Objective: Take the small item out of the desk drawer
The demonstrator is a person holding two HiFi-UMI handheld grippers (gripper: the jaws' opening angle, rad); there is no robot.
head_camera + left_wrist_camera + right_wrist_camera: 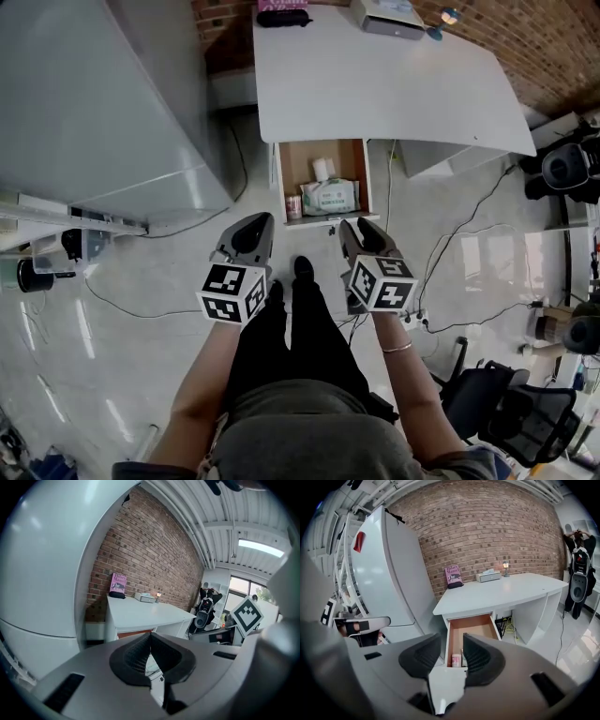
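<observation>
**Small pot waits in the open drawer, both claws short of it**

A small cylindrical pot (293, 206) with a pink label stands at the 7 o'clock corner of the wooden drawer (300, 157). It is beside a soft wipes pack (330, 197) and a white roll (323, 169), under the smooth white surface (375, 84). The right claw (360, 228), ribbed pads apart and empty, hangs at the pot's 5 o'clock. The left claw (255, 223), pinched together, is at 7 o'clock.

The left forearm (202, 384) and right forearm (410, 375) reach forward side by side, both bare, toward the open drawer (298, 161). The left hand-held gripper (253, 230) hangs just short of the drawer's front left corner, jaws closed tip to tip with nothing between them. The right hand-held gripper (359, 231) hangs just short of the front right corner, jaws parted and empty.
</observation>
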